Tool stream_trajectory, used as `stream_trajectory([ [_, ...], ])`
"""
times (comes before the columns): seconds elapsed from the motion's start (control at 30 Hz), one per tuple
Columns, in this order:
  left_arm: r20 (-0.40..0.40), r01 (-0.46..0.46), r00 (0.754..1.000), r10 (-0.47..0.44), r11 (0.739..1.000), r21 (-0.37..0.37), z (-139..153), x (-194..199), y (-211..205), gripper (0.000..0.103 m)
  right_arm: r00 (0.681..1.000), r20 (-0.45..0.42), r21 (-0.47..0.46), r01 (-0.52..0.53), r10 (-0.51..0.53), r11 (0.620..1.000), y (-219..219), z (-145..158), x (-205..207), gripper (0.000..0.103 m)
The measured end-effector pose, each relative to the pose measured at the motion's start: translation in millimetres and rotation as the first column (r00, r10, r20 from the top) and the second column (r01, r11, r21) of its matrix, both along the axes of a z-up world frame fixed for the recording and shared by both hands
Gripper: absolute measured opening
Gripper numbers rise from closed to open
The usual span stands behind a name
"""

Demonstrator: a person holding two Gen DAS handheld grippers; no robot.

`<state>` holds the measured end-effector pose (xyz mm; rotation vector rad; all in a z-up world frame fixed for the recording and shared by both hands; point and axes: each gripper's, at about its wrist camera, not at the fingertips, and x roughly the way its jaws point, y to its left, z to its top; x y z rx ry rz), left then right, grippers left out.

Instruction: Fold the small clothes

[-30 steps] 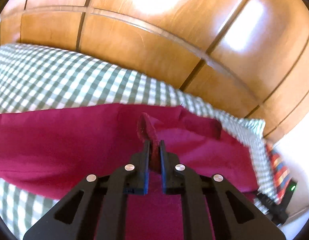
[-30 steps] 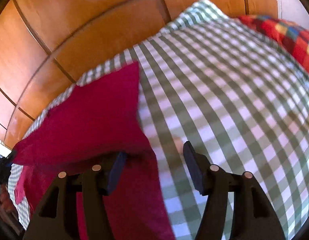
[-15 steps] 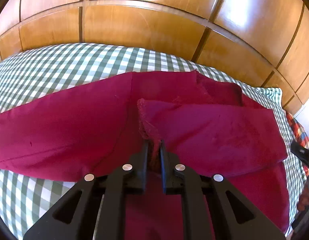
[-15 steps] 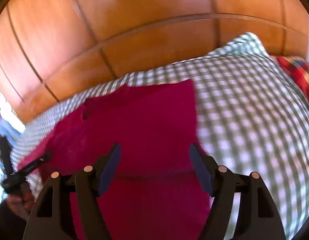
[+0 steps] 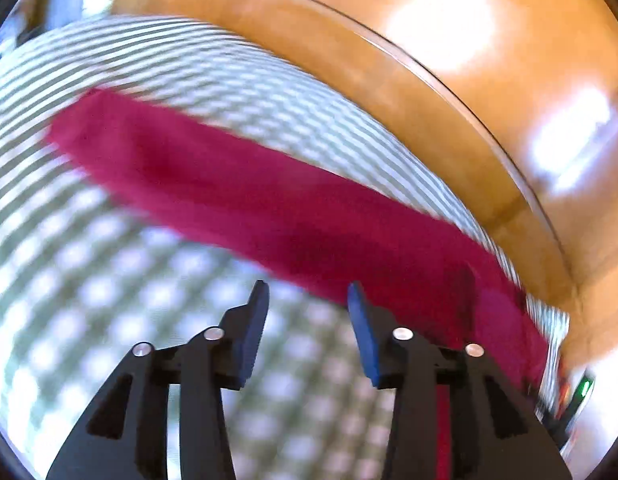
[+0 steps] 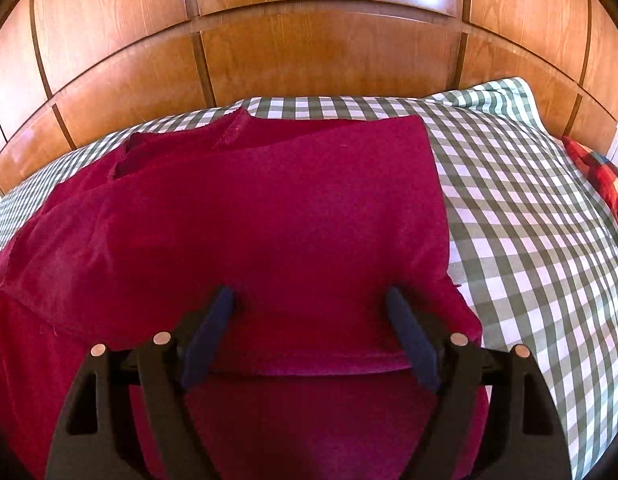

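**A:** What do you see from the left side?

**B:** My left gripper [image 5: 307, 294] has just been opening. Its two fingers stand apart with nothing between them. Under them I see only the green and white checked sheet [image 5: 109, 312]. This picture is very blurry.

**A:** Where is the red cloth?

**B:** The red garment [image 5: 269, 208] lies past the tips of my left fingers, like a long red band across the sheet. It runs from the upper left down to the lower right. The right finger [image 5: 363, 332] sits in front of its near edge. I cannot tell if it touches.

**A:** And the right side?

**B:** That picture is sharp. My right gripper [image 6: 309, 300] has been opening too, and its fingers are spread wide. The red garment [image 6: 269, 208] lies flat on the checked sheet [image 6: 529, 240], folded over on itself. One folded layer ends in a straight edge right between my two fingers. The pads do not press on it.

**A:** What else is there?

**B:** A brown wooden headboard [image 6: 329, 52] stands behind the bed. A red checked cloth [image 6: 601, 176] peeks in at the far right edge.
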<state>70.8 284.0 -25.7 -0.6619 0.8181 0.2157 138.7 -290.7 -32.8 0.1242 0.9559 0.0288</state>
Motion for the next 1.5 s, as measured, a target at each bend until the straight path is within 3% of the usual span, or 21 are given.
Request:
stream_trajectory([
  [0.1,-0.007,-0.148,0.989,0.148,0.987,-0.068,-4,-24,51,0.046,1.0,0.002,0.0,0.0,0.0,1.0,0,1,-2,0.08],
  [0.17,-0.012,-0.214,0.977,0.214,0.971,-0.106,-5,-30,76,0.055,1.0,0.002,-0.003,-0.001,0.001,1.0,0,3,-2,0.08],
  [0.23,-0.025,-0.303,0.953,0.303,0.939,-0.162,-10,-35,103,0.061,1.0,0.003,-0.002,-0.002,0.002,1.0,0,3,-3,0.08],
  [0.37,-0.042,-0.393,0.917,0.397,0.878,-0.274,-22,-31,135,0.062,1.0,0.003,-0.004,-0.003,0.003,1.0,0,3,-3,0.08],
  [0.5,-0.025,-0.408,0.91,0.414,0.882,-0.235,-18,-15,149,0.062,1.0,0.002,-0.008,-0.003,0.003,1.0,-1,3,-3,0.08],
  [0.6,-0.04,-0.412,0.91,0.412,0.894,-0.174,-13,0,152,0.032,1.0,0.002,-0.012,-0.004,0.004,1.0,0,3,-3,0.08],
  [0.63,-0.039,-0.394,0.919,0.393,0.905,-0.159,-7,6,149,0.02,1.0,0.002,-0.015,-0.004,0.004,1.0,0,3,-3,0.08],
  [0.73,0.044,-0.294,0.952,0.302,0.947,-0.133,20,18,131,0.014,1.0,0.003,-0.015,-0.004,0.004,1.0,0,3,-3,0.081],
  [0.8,0.14,-0.178,0.97,0.198,0.973,-0.145,48,31,98,0.01,1.0,0.004,-0.016,-0.004,0.004,1.0,1,3,-3,0.081],
  [0.87,0.233,-0.03,0.971,0.061,0.99,-0.134,77,44,45,0.009,1.0,0.004,-0.013,-0.005,0.005,1.0,1,2,-3,0.081],
  [0.93,0.292,0.099,0.954,-0.064,0.99,-0.105,96,57,-7,0.009,1.0,0.004,-0.011,-0.005,0.005,1.0,1,2,-3,0.081],
  [1.03,0.345,0.334,0.89,-0.3,0.941,-0.045,113,72,-105,0.009,1.0,0.006,-0.003,-0.006,0.006,1.0,0,2,-3,0.081],
  [1.07,0.339,0.418,0.855,-0.393,0.908,-0.002,112,75,-147,0.009,1.0,0.006,0.0,-0.006,0.006,1.0,0,2,-3,0.081],
  [1.13,0.285,0.505,0.819,-0.498,0.862,0.053,99,75,-201,0.009,1.0,0.008,0.013,-0.006,0.006,1.0,-2,2,-3,0.081],
  [1.2,0.223,0.579,0.79,-0.571,0.814,0.035,78,71,-234,0.009,1.0,0.009,0.023,-0.006,0.006,1.0,-3,2,-3,0.081],
  [1.23,0.198,0.587,0.791,-0.578,0.809,0.017,65,65,-239,0.009,1.0,0.011,0.03,-0.006,0.006,1.0,-3,1,-3,0.082],
  [1.3,0.15,0.563,0.818,-0.555,0.826,-0.012,46,58,-229,0.01,1.0,0.011,0.044,-0.008,0.007,0.999,-4,1,-3,0.083],
  [1.37,0.122,0.496,0.866,-0.486,0.866,-0.069,29,54,-196,0.019,1.0,0.011,0.047,-0.01,0.009,0.999,-4,0,-2,0.085],
  [1.43,0.09,0.347,0.937,-0.337,0.93,-0.123,14,40,-138,0.035,1.0,0.012,0.045,-0.011,0.01,0.999,-4,1,-2,0.085],
  [1.5,0.063,0.211,0.977,-0.204,0.964,-0.16,4,29,-85,0.041,1.0,0.012,0.044,-0.01,0.009,0.999,-3,0,-2,0.085],
])
